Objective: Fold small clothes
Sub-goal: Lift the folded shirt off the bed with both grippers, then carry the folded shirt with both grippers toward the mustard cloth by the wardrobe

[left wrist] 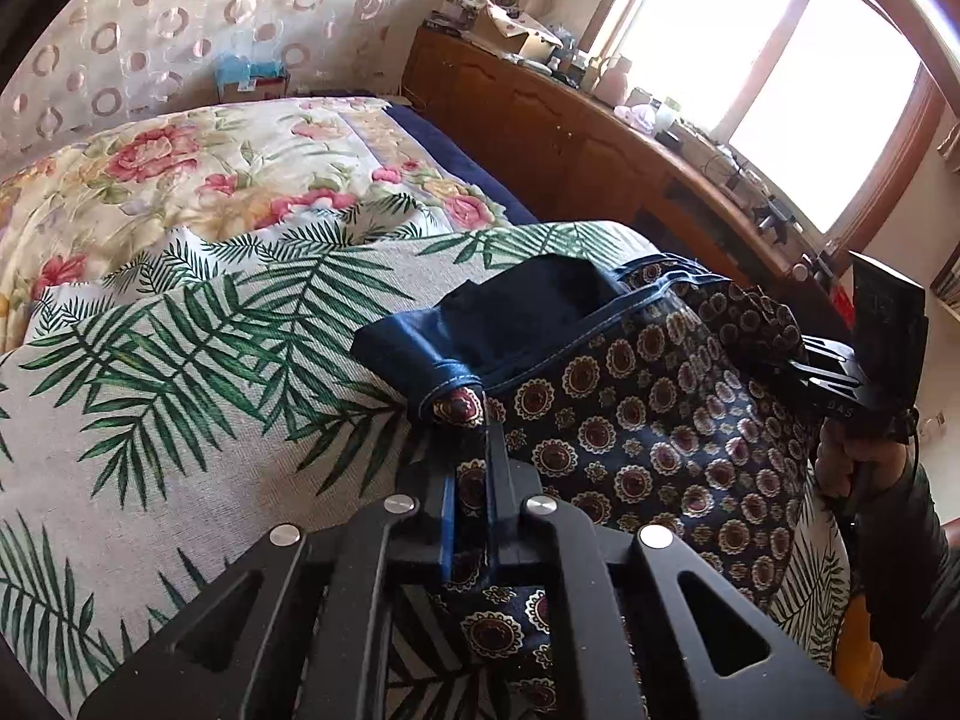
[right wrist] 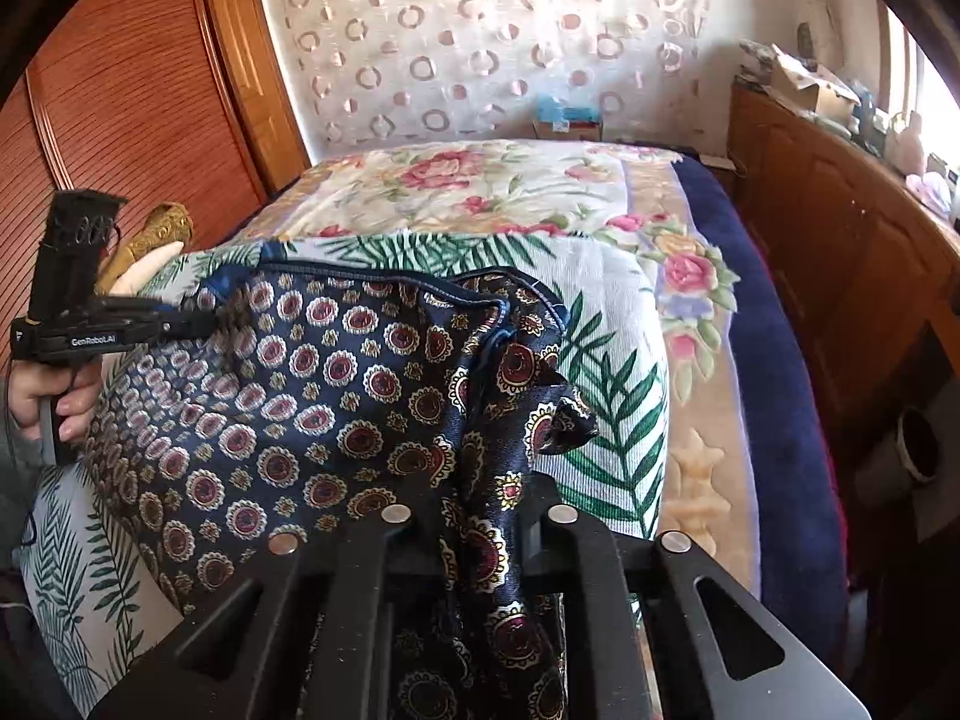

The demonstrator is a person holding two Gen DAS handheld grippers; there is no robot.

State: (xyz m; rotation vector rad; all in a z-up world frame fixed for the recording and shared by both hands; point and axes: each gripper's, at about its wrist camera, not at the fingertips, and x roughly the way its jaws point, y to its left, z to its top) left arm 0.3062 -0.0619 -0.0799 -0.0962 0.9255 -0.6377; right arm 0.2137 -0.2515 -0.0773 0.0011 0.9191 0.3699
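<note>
A small navy garment (left wrist: pixel 648 396) printed with red and cream medallions lies on the palm-leaf cloth (left wrist: pixel 198 354) of the bed; it also fills the right wrist view (right wrist: pixel 312 384). Its plain dark blue lining (left wrist: pixel 528 306) shows at a turned-over edge. My left gripper (left wrist: pixel 471 426) is shut on one corner of the garment, and it shows from the side in the right wrist view (right wrist: pixel 204 318). My right gripper (right wrist: pixel 480 516) is shut on the opposite corner, with cloth draped over its fingers; it shows in the left wrist view (left wrist: pixel 780 360) at the right. The garment hangs stretched between both.
A floral quilt (left wrist: pixel 180 180) covers the bed beyond the palm-leaf cloth. A wooden cabinet (left wrist: pixel 570 138) with clutter runs under the window on the right. A wooden door (right wrist: pixel 120 96) stands to the left. A patterned curtain (right wrist: pixel 480 36) hangs behind the bed.
</note>
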